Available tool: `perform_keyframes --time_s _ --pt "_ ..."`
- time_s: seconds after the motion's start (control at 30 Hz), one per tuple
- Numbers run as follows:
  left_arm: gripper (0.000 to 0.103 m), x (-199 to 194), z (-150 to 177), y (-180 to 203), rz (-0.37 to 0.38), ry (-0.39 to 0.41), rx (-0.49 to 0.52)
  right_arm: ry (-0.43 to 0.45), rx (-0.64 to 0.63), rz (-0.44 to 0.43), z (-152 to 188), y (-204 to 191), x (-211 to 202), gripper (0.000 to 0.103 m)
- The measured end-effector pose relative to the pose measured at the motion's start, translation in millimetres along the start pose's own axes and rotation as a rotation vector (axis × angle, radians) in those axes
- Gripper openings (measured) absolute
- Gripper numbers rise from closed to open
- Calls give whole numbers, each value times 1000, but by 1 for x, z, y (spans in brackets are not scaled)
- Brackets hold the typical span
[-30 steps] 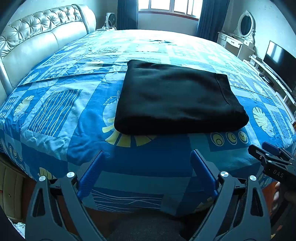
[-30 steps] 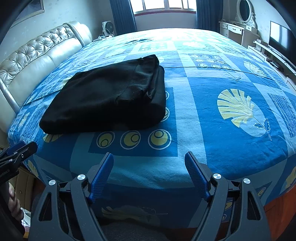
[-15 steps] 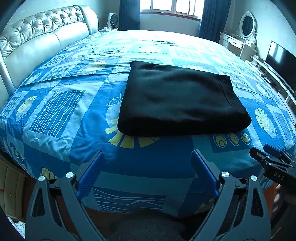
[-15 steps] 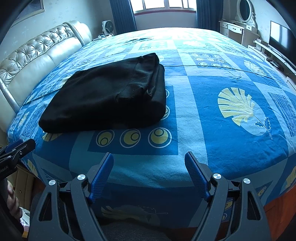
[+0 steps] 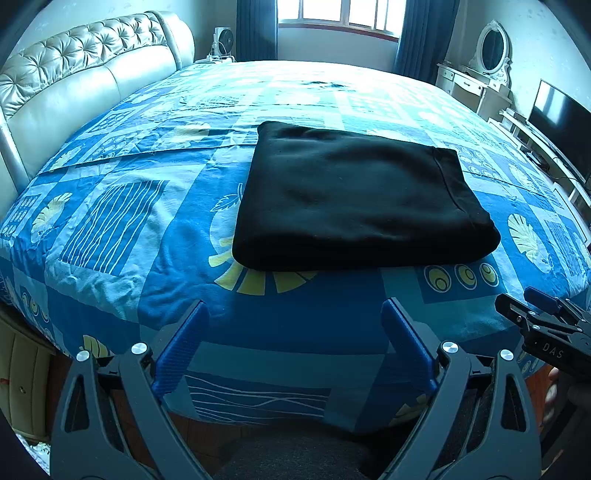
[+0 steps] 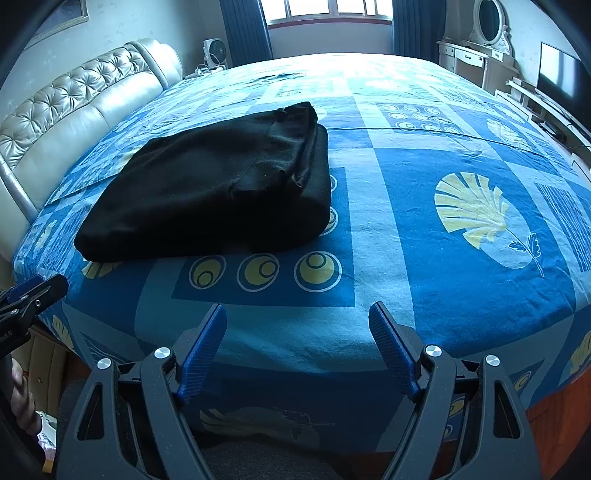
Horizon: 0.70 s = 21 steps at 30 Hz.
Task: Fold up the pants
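The black pants (image 5: pixel 354 199) lie folded into a thick rectangle on the blue patterned bedspread (image 5: pixel 110 229). In the right wrist view the pants (image 6: pixel 214 188) sit to the left, waistband end toward the bed's middle. My left gripper (image 5: pixel 295 314) is open and empty, held off the bed's near edge, apart from the pants. My right gripper (image 6: pixel 297 317) is open and empty, also at the near edge. The right gripper shows at the right edge of the left wrist view (image 5: pixel 543 321); the left gripper shows at the left edge of the right wrist view (image 6: pixel 33 291).
A tufted cream headboard (image 5: pixel 74 81) runs along the left. A white dresser with an oval mirror (image 5: pixel 480 74) and a TV (image 5: pixel 561 129) on a low stand are at the right. A window with dark curtains (image 5: pixel 336 18) is at the far end.
Both grippers have drifted slightly; the pants sit a little lower and larger in the views. Nothing was grasped or released.
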<state>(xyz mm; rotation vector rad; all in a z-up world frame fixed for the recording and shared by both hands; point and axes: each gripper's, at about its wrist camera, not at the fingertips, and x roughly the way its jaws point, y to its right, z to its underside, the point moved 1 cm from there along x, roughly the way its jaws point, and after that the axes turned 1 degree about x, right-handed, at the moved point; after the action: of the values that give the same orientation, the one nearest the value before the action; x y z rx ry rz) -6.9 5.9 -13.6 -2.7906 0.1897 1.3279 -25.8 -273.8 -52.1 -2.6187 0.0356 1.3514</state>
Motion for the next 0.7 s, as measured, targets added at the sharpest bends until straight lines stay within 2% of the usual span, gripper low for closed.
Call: perform_keyframes --time_s 0.7 --pt "94 0 -1 0 3 2 3 -3 -5 1 1 -1 1 78"
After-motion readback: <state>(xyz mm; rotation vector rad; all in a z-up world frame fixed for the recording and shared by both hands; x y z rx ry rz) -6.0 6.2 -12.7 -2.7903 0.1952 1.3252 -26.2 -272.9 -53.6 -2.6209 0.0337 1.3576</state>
